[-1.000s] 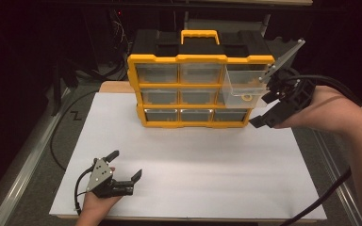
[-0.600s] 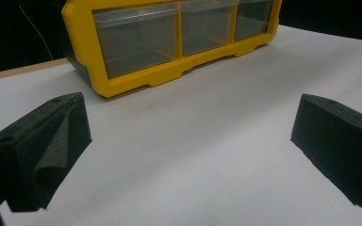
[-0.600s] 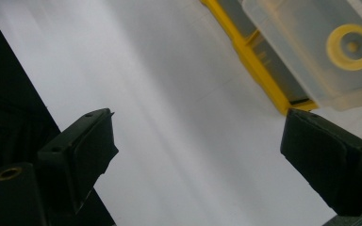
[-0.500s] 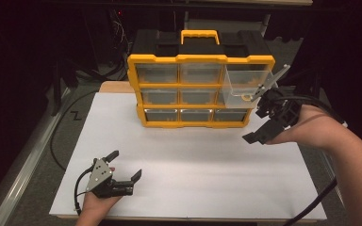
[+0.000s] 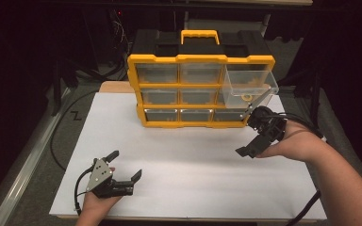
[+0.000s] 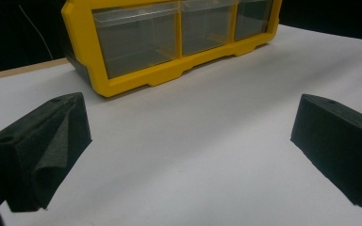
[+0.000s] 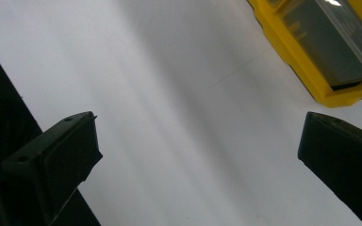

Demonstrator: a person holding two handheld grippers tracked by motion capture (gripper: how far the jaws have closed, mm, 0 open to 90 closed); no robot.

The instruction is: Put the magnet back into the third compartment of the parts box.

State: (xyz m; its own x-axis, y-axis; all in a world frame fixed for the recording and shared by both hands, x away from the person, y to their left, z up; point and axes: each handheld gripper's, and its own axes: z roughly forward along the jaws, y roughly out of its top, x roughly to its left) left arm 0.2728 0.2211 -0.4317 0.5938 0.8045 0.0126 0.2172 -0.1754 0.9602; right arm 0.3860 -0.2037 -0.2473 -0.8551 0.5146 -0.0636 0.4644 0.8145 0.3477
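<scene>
Organizer case (image 5: 200,89): glossy yellow plastic frame, matt black plastic top. Drawers, incl. pulled-out drawer (image 5: 250,84) at 3 o'clock of case: clear, shiny plastic. Table sheet (image 5: 188,160): smooth, matt white. Left gripper (image 5: 122,172) pads (image 6: 47,146): matt black foam, finely rough.

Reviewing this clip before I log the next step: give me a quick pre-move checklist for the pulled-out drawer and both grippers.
1. Top-right drawer pulled out of the yellow organizer: ok.
2. Yellow ring lying inside that drawer: ok.
3. Right gripper open, nothing between its fingers; jaws have just been opening: ok.
4. Left gripper open and empty over the white sheet: ok.
5. Other drawers closed: ok.
6. Drawer seated securely on its rails: cannot tell.
</scene>
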